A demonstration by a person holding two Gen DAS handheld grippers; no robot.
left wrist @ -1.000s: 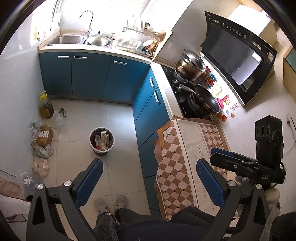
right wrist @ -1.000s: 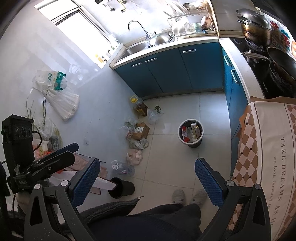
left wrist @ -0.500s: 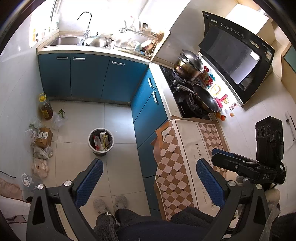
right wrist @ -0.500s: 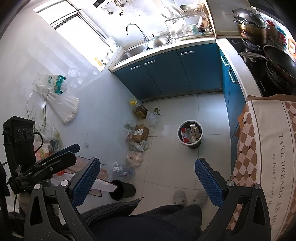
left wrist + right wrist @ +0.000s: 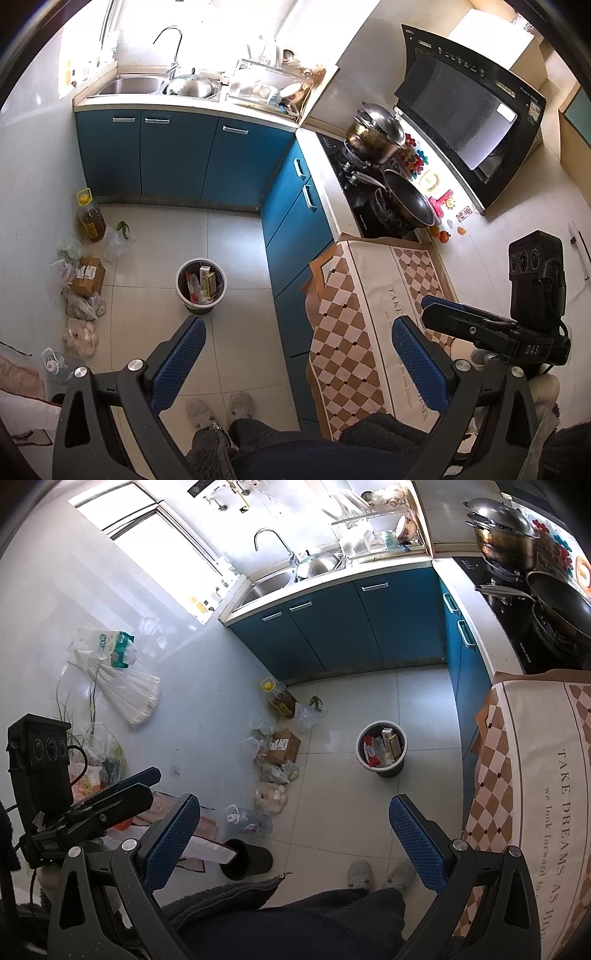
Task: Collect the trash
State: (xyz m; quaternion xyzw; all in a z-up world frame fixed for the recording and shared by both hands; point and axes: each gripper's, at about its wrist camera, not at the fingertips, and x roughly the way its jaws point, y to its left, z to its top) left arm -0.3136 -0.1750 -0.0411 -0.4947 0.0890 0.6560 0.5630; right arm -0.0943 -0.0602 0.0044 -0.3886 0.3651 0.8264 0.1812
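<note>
A round grey trash bin (image 5: 201,286) stands on the tiled floor with boxes and wrappers inside; it also shows in the right wrist view (image 5: 381,752). Loose trash lies along the left wall: a cardboard box (image 5: 88,271), plastic bags (image 5: 79,334), a crushed clear bottle (image 5: 248,821). My left gripper (image 5: 297,363) is open and empty, held high above the floor. My right gripper (image 5: 293,843) is open and empty, also high above the floor. Each gripper shows beside the other in its view.
Blue cabinets (image 5: 173,155) run under the sink and the stove. A checked cloth (image 5: 373,314) covers a counter on the right. An oil bottle (image 5: 90,216) stands by the wall. A small black bin (image 5: 245,860) lies tipped near my slippers (image 5: 219,406).
Both views have drifted slightly, so the bin and floor trash sit a little farther off. Both grippers stay open and empty.
</note>
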